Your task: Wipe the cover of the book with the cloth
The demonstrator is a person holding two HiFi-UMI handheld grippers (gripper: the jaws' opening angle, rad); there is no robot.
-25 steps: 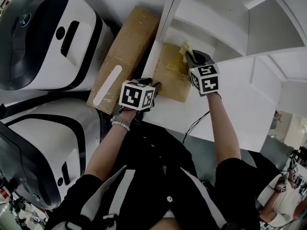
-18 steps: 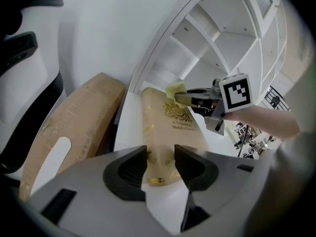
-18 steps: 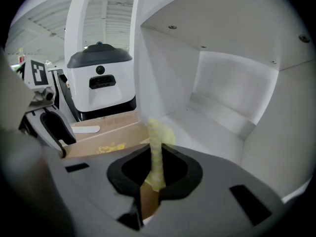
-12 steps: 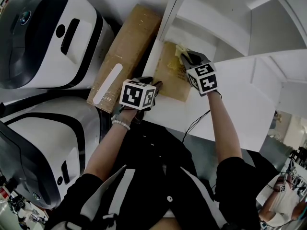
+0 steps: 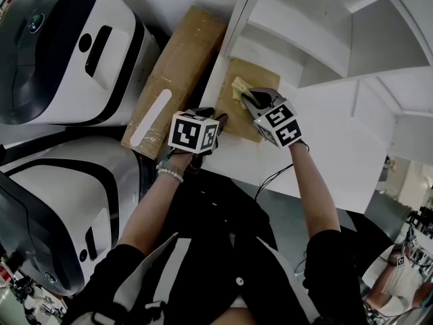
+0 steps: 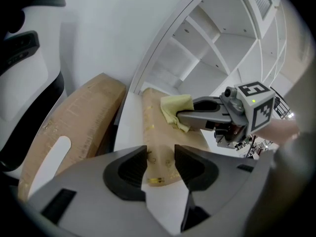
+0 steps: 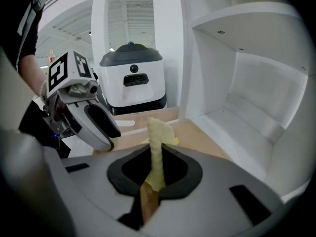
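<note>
I have the yellow cloth (image 5: 239,87) pinched tight in my right gripper (image 5: 249,99), jaws closed on a folded ridge of it that stands up between them. The loose part of the cloth lies on the cover of the book (image 5: 238,117), towards its far left area. The book is tan and lies flat, cover up, on the white table (image 5: 318,161), just beside the foot of the white shelf (image 5: 304,32). Its long axis runs from near to far, leaning a little to the right at the far end, with one short edge towards me. My left gripper (image 5: 218,122) sits at the book's near left corner, pointing along the book's length. Its jaws stand a narrow gap apart, and the near end of the book shows in that gap. I cannot tell whether the tips press on the cover or only hang just above it. My two grippers are near each other, the right one farther along the book than the left. A long cardboard box (image 5: 176,73) lies to the left of the book, running roughly the same way, and beyond it on the left stand two white machines (image 5: 61,46).
</note>
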